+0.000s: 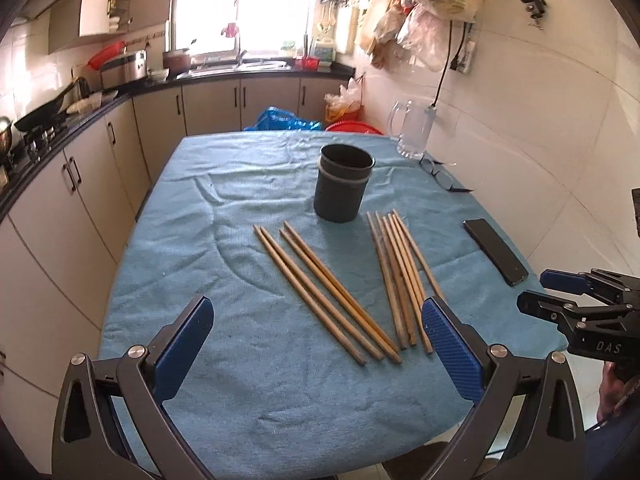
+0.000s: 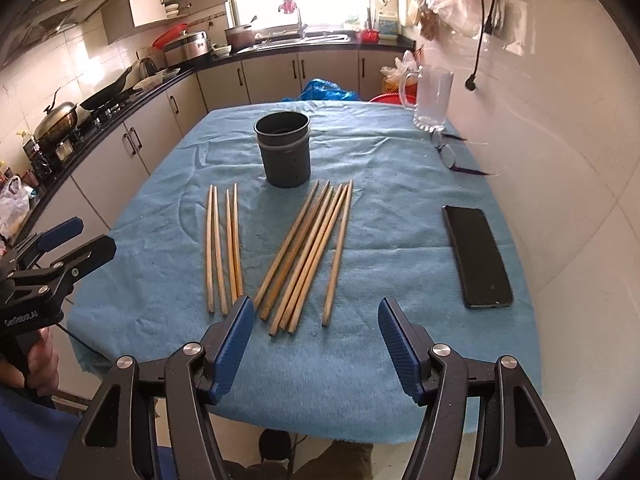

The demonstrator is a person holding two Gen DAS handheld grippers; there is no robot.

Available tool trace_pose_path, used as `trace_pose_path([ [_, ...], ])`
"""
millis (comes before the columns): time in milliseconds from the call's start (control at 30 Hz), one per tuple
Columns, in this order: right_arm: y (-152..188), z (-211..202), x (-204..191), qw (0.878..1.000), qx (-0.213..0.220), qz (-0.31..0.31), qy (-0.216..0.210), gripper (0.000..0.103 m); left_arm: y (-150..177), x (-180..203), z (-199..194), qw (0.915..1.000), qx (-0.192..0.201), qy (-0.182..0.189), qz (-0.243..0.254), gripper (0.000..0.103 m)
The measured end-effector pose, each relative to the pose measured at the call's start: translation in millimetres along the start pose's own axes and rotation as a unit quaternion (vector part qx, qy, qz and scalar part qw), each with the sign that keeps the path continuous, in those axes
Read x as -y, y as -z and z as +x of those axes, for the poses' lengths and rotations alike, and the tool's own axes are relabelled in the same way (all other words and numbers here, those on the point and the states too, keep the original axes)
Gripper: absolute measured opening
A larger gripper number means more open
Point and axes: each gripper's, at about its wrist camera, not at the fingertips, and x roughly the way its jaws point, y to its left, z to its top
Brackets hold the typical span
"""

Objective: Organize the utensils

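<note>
Several wooden chopsticks lie on a blue cloth-covered table (image 1: 240, 392) in two groups: a left group (image 1: 326, 294) (image 2: 223, 248) and a right group (image 1: 400, 276) (image 2: 308, 254). A dark cylindrical holder (image 1: 343, 182) (image 2: 285, 148) stands upright and looks empty behind them. My left gripper (image 1: 318, 346) is open and empty above the near table edge, short of the chopsticks' near ends. My right gripper (image 2: 316, 344) is open and empty, just short of the right group's near ends. Each gripper also shows in the other's view, the right (image 1: 560, 292) and the left (image 2: 68, 240).
A black phone (image 1: 495, 251) (image 2: 476, 256) lies at the table's right. Glasses (image 1: 438, 174) (image 2: 452, 156) and a glass mug (image 1: 412, 130) (image 2: 430, 98) sit at the far right by the wall. Kitchen counters run along the left and back.
</note>
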Motion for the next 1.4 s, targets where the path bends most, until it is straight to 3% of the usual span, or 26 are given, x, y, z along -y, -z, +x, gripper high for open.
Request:
trace_pose_path([
  [167,-15.4,25.5,16.7,0.999,-0.037,0.016,-0.016,0.062,-16.7,-0.1,30.9,0.9979,-0.057,0.023,-0.022,0.103],
  [233,-28.2,38.5,28.0,0.998,-0.052,0.035,-0.022,0.051,-27.8,-1.5,48.8,0.9948,-0.084,0.039,-0.044,0.103],
  [367,-55.0,64.9,48.4,0.994,-0.072,0.074,-0.039,0.045,-44.0,3.2,75.5,0.9904,-0.106,0.052,-0.072,0.098],
  [433,-64.9,74.7,53.5,0.992,-0.082,0.079,-0.044,0.040,-50.7,8.3,90.4,0.9875,-0.123,0.058,-0.080,0.091],
  [567,-79.9,96.7,63.7,0.989,-0.103,0.087,-0.061,0.038,-63.4,17.3,118.3,0.9830,-0.150,0.066,-0.083,0.082],
  [667,-93.4,119.6,73.8,0.981,-0.127,0.112,-0.091,0.038,-69.5,21.6,144.7,0.9766,-0.181,0.072,-0.090,0.066],
  [767,-106.7,146.1,81.5,0.976,-0.150,0.124,-0.097,0.029,-71.6,26.4,166.9,0.9707,-0.208,0.075,-0.094,0.054],
  [1000,-120.4,201.6,96.2,0.962,-0.203,0.155,-0.099,0.022,-67.2,30.1,180.2,0.9695,-0.221,0.058,-0.088,0.053],
  [1400,-132.4,242.2,84.9,0.961,-0.237,0.119,-0.080,0.018,-67.6,23.8,197.4,0.9661,-0.234,0.048,-0.098,0.053],
])
